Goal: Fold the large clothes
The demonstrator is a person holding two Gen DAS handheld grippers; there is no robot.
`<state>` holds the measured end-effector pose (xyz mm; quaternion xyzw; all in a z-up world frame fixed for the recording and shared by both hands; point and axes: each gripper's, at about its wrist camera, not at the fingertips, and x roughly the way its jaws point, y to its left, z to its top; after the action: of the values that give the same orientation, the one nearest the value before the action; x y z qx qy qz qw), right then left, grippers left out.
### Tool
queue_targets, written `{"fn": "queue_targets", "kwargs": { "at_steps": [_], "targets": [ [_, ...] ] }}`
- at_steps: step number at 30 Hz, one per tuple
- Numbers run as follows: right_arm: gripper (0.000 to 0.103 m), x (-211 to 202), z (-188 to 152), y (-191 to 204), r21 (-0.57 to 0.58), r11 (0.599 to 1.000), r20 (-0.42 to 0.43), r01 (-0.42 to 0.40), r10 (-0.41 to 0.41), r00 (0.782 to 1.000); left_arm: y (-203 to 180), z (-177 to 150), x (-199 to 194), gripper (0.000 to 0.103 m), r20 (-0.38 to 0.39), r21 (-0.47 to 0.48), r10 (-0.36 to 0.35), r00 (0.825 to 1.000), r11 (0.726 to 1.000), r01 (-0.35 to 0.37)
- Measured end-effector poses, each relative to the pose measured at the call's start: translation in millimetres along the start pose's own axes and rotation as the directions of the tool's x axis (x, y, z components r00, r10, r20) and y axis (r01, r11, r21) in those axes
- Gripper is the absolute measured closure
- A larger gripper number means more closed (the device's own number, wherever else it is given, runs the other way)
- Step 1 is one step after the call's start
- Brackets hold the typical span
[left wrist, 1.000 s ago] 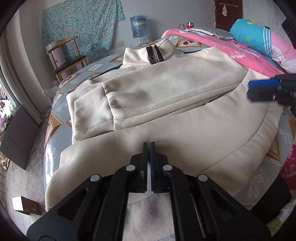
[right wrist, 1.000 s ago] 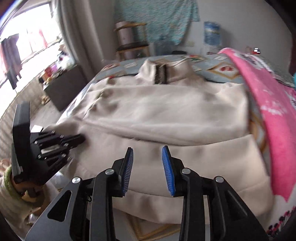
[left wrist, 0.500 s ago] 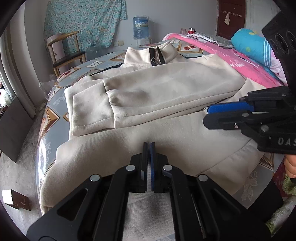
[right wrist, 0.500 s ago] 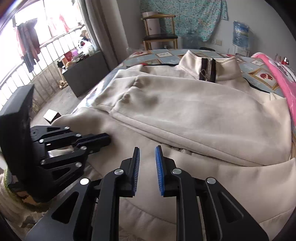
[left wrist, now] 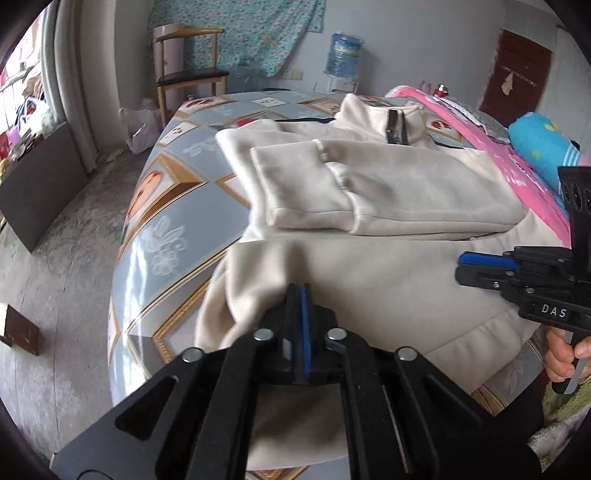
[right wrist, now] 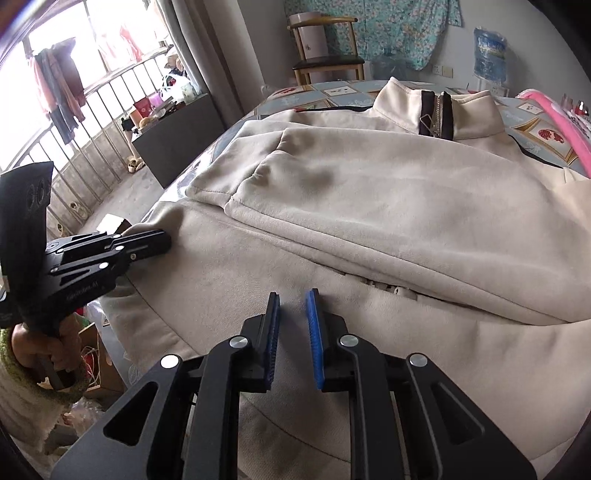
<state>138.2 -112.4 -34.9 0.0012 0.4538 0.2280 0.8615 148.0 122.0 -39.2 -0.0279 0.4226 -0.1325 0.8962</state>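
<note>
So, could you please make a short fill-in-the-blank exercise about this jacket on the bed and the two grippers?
1. The cream jacket lies with its ____ folded across its front.
2. The left gripper is shut on the jacket's bottom ____.
3. The pads of the right gripper are ____ in colour.
4. The wooden ____ stands by the wall under the floral cloth.

Missing words: sleeve; hem; blue; chair

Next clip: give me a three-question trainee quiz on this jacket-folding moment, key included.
1. True or false: the left tongs pinch the cream jacket.
2. What lies folded across the jacket's chest?
A. sleeve
B. towel
C. trousers
3. Fill in: the right tongs are closing, with fabric under the gap but nothing visibly ____ yet.

Key: 1 true; 2 A; 3 gripped
</note>
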Motion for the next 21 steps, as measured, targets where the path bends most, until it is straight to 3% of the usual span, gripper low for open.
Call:
{"fn": "queue_targets", "kwargs": {
  "at_steps": [2,6,11,15,18,19,21],
  "targets": [
    [0.088,0,0,-1,0.006,1.000,0.000,-0.006,0.006,1.000,15,1,-2,0.101,0.010,-0.053,-0.027,1.000,0.998,0.028],
    [0.088,2,2,-2,0.013,1.000,-0.002,-0.004,0.004,1.000,18,7,1,0.101,0.041,-0.045,-0.018,0.999,0.999,0.020],
    [0.088,2,2,-1,0.011,1.000,-0.003,0.006,-0.006,1.000,27,13,-15,0.098,0.069,-0.086,-0.073,0.995,0.993,0.079],
    [0.088,2,2,-1,0.008,1.000,0.000,0.003,-0.003,1.000,48,10,-38,0.076,0.091,-0.179,-0.115,0.989,0.975,0.130],
    [0.088,3,2,-1,0.004,1.000,-0.002,0.005,-0.005,1.000,57,4,-37,0.064,0.045,-0.251,-0.196,0.980,0.947,0.201],
    [0.088,3,2,0,0.003,1.000,-0.002,0.005,-0.005,1.000,57,2,-34,0.058,0.025,-0.267,-0.208,0.978,0.941,0.207],
    [0.088,2,2,0,0.003,1.000,-0.002,0.007,-0.007,1.000,59,0,-24,0.056,-0.028,-0.303,-0.212,0.977,0.933,0.194]
  ]
}}
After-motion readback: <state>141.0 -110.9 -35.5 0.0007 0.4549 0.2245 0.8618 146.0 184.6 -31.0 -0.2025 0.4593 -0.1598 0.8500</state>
